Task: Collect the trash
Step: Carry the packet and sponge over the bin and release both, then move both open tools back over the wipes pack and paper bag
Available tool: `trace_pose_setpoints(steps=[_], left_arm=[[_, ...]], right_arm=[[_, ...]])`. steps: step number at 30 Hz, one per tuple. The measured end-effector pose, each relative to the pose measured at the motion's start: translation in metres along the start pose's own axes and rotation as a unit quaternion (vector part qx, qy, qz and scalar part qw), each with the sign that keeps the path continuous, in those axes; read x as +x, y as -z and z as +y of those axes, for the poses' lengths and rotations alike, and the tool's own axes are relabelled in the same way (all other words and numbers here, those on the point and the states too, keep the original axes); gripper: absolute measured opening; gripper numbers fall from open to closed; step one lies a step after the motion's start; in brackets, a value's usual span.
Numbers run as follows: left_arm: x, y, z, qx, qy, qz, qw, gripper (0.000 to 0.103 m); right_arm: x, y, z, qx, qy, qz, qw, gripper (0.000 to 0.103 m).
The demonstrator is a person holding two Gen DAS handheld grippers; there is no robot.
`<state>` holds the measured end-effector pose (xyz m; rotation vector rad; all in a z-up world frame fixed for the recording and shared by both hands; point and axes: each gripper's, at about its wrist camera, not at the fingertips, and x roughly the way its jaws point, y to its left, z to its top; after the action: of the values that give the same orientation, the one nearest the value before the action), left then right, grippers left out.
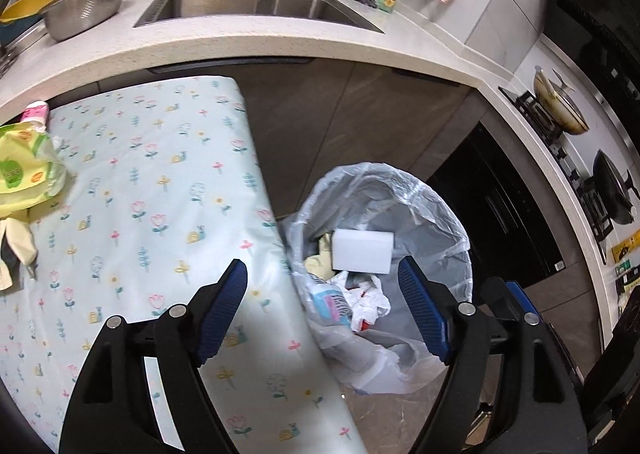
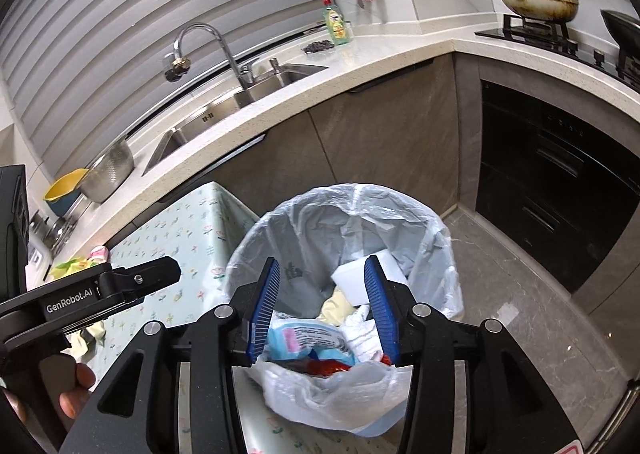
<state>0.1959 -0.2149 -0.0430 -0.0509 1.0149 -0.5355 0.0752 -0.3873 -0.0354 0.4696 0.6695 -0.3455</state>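
Kitchen floor holds the lined bin (image 2: 344, 294), white block (image 1: 362, 252) apparently dropped inside; both grippers' fingers (image 1: 224, 310) (image 2: 380, 306) spread, holding nothing. Remaining wrappers (image 1: 24, 173) on the surface (image 1: 160, 181) could snag its cloth.

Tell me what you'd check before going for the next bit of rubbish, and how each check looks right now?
1. Left gripper empty, fingers apart: ok.
2. Right gripper empty, fingers apart: ok.
3. White block landed inside the trash bag: ok.
4. Bag mouth open to take more: ok.
5. Trash left on the tablecloth: not ok, a yellow-green wrapper lies at its left edge.
6. Whether more hides beyond the wrapper: cannot tell.
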Motion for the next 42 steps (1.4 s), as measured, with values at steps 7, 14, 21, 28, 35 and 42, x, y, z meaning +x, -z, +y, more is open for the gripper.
trace_pose_setpoints(steps=[7,14,21,28,35,42], left_arm=[[-0.026,-0.003,0.041,-0.028,-0.027,-0.024,0.999,0.077],[-0.05,-0.003,0.088,-0.059,-0.056,-0.042,0.9958,0.077],[-0.074,0.002,0.142,-0.092,-0.083,-0.054,0.9908,0.077],[-0.095,0.014,0.2,-0.128,-0.117,-0.057,0.9833,0.077],[-0.113,0.027,0.256,-0.166,-0.145,-0.06,0.9735,0.08],[-0.117,0.039,0.303,-0.205,-0.155,-0.056,0.9648,0.087]], right_arm=[[-0.008,-0.001,0.036,-0.026,-0.02,-0.004,0.999,0.044],[-0.008,0.005,0.082,-0.055,-0.04,0.001,0.998,0.044],[-0.004,0.017,0.132,-0.087,-0.061,0.01,0.994,0.049],[0.004,0.034,0.185,-0.122,-0.085,0.025,0.989,0.05],[0.014,0.053,0.237,-0.157,-0.103,0.042,0.981,0.051],[0.034,0.066,0.283,-0.191,-0.116,0.06,0.973,0.051]])
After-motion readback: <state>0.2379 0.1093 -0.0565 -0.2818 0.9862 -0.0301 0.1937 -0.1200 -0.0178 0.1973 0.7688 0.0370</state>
